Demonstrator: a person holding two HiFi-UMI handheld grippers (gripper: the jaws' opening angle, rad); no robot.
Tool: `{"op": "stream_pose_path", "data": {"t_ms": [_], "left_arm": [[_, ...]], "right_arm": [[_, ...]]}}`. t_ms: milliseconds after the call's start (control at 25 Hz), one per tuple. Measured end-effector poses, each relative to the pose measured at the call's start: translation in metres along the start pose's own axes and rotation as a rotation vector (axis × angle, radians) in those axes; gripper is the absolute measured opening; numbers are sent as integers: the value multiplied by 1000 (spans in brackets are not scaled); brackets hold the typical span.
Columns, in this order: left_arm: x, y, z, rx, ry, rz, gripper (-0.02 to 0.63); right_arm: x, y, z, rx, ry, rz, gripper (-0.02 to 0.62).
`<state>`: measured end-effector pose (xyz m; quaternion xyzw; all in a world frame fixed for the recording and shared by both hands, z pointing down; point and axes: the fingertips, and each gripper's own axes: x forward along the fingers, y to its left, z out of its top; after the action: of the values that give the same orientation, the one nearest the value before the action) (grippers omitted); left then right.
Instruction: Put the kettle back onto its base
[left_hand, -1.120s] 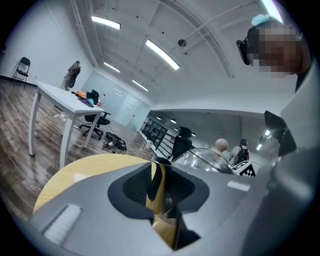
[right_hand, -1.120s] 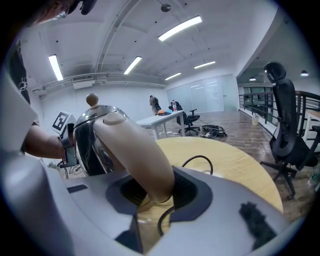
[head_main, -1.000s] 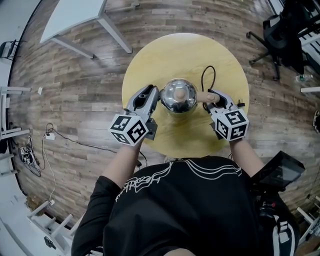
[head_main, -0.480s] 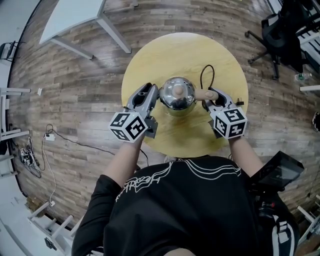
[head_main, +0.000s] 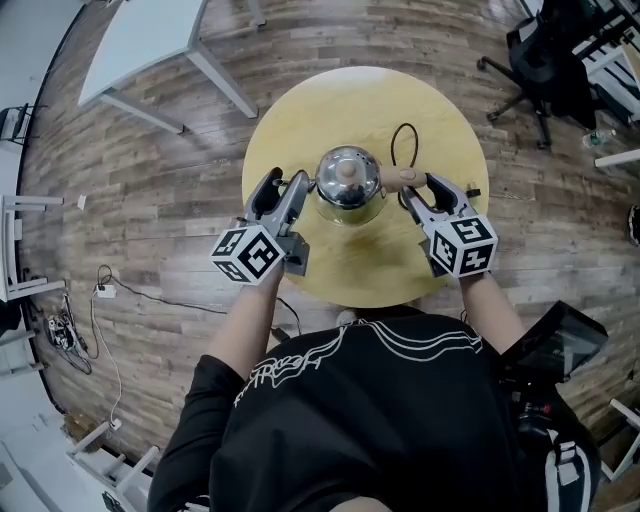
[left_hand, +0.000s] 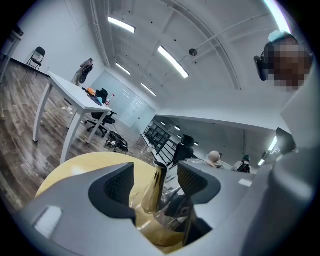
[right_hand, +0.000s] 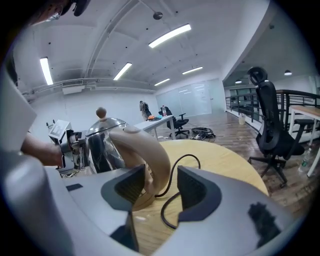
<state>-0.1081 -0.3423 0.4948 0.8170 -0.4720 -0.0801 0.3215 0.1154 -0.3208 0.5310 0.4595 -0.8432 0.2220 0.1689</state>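
A shiny steel kettle (head_main: 348, 180) with a tan knob stands upright in the middle of the round wooden table (head_main: 300, 110). Its base cannot be made out beneath it. My left gripper (head_main: 284, 182) is at the kettle's left, its jaws opening, with the spout (left_hand: 154, 187) between them and a gap on each side. My right gripper (head_main: 425, 190) is at the kettle's right, jaws also opening astride the tan handle (right_hand: 150, 150), the right pad clear of it. A black cord (head_main: 400, 140) loops behind the handle.
A white table (head_main: 140, 40) stands on the wooden floor at the upper left. A black office chair (head_main: 545, 60) is at the upper right. Cables (head_main: 60, 330) lie on the floor at the left. A black device (head_main: 555, 345) sits beside the person's right hip.
Both grippers' jaws have spread wider, off the spout and the handle. The kettle has stayed where it stood.
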Motion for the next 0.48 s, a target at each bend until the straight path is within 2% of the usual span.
{"op": "stream_pose_path", "data": {"t_ms": [240,360,480], "left_arm": [[-46,-24,-8,-13,-4,-37,261],[-71,-48,-15,-5,14,-97,261],[-100,-78,-23,31,50,-174,255]], "right_arm": [[-58,10,-6,13,-48,-71,193],[-87,37,-7,13,-88,-58,192],[-113,77,-7,40,-131,3,192]]}}
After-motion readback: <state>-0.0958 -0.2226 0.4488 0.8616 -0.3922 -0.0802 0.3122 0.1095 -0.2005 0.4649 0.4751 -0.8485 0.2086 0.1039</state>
